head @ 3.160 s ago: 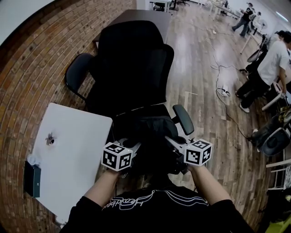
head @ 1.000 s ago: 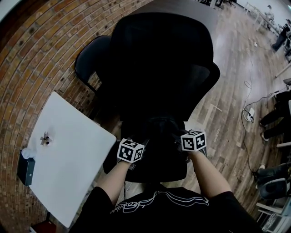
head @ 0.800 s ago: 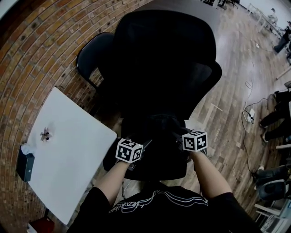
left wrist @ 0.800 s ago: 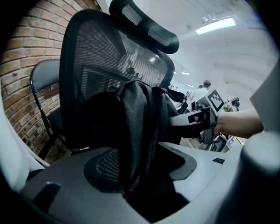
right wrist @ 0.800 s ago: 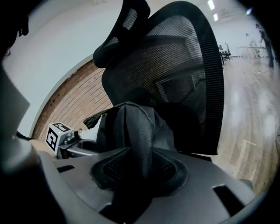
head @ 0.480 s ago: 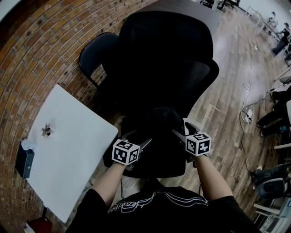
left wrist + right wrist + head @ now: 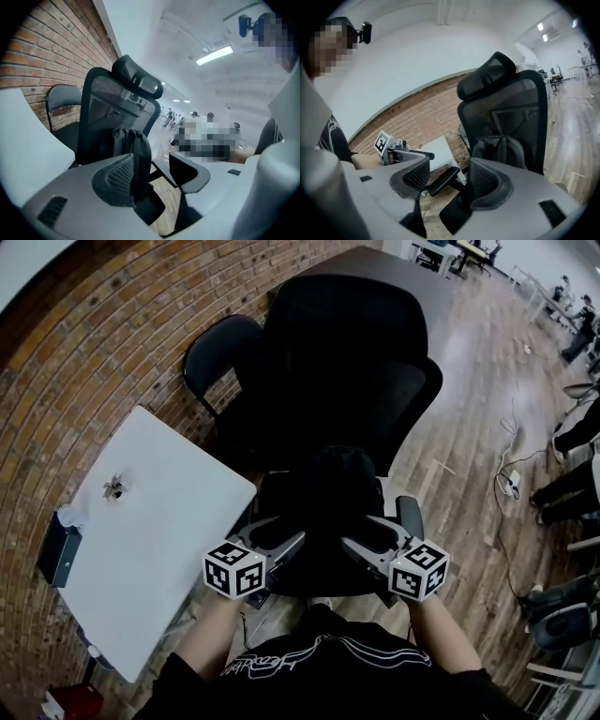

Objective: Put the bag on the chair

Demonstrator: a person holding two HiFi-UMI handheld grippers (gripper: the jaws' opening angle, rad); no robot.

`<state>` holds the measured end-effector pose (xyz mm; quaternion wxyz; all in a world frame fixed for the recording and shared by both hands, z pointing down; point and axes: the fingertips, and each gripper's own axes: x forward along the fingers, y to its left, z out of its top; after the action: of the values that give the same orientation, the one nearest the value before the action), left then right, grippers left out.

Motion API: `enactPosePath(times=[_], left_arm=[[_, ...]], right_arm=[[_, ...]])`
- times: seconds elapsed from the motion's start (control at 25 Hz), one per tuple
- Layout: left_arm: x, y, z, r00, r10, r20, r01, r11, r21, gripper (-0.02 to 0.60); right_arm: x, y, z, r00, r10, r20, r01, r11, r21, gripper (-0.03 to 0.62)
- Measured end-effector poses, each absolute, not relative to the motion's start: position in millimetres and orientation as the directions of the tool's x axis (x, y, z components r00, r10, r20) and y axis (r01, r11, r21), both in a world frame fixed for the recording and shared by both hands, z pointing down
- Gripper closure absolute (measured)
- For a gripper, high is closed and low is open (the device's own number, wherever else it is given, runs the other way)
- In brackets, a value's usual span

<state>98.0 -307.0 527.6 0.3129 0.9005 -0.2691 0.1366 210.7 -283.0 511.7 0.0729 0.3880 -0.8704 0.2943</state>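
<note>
Black fabric backpack (image 7: 342, 486) leaned on black mesh chair (image 7: 361, 371) backrest for support; your left hand-held gripper (image 7: 279, 532) and right hand-held gripper (image 7: 367, 534) were empty, jaws closing.

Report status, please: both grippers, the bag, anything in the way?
Left hand-held gripper and right hand-held gripper empty, jaws closing, clear of bag. Bag upright on chair. Nothing in the way.

Red brick wall (image 7: 84, 362) along the left. Wood plank floor (image 7: 469, 427) with a cable (image 7: 514, 427) lying on it at right. White desk (image 7: 141, 549) against the brick, with a dark box (image 7: 58, 554) at its left edge. Dark table (image 7: 394, 263) at the back. Strip light (image 7: 214, 54) lit on the white ceiling.
</note>
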Motion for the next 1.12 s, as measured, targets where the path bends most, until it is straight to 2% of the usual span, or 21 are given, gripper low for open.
enactPosePath(times=[0.24,0.32,0.36,0.44,0.56,0.8,1.12], left_arm=[[90.3,-235.3,470.5,0.855,-0.410,0.319,-0.519,-0.687,0.508,0.436],[89.4,-209.0,449.3,0.867,-0.407,0.286,-0.498,-0.716,0.489,0.495],[89.7,-195.3,436.6,0.880,-0.399,0.256,-0.474,-0.738,0.480,0.518],[89.8,-170.0,412.8,0.903,-0.381,0.199,-0.429,-0.774,0.465,0.529],[85.9,-142.6,391.2,0.911,-0.374,0.174,-0.411,-0.797,0.443,0.535],[74.7,-111.5,383.6,0.892,-0.397,0.218,-0.452,-0.814,0.365,0.535],[70.0,-87.7,385.3,0.890,-0.399,0.220,-0.455,-0.811,0.368,0.535]], right_arm=[[184.4,-218.1,441.6,-0.754,-0.628,0.193,-0.636,0.625,-0.452,0.514],[180.5,-195.4,427.3,-0.746,-0.647,0.159,-0.639,0.628,-0.444,0.519],[178.8,-185.5,420.8,-0.741,-0.655,0.144,-0.641,0.629,-0.440,0.542],[174.6,-166.7,407.4,-0.739,-0.664,0.112,-0.636,0.633,-0.441,0.588],[167.5,-139.7,391.2,-0.745,-0.663,0.077,-0.621,0.646,-0.443,0.597],[159.6,-99.3,378.9,-0.750,-0.661,0.036,-0.602,0.659,-0.451,0.599],[144.7,-68.0,385.2,-0.763,-0.645,0.048,-0.592,0.667,-0.453,0.599]])
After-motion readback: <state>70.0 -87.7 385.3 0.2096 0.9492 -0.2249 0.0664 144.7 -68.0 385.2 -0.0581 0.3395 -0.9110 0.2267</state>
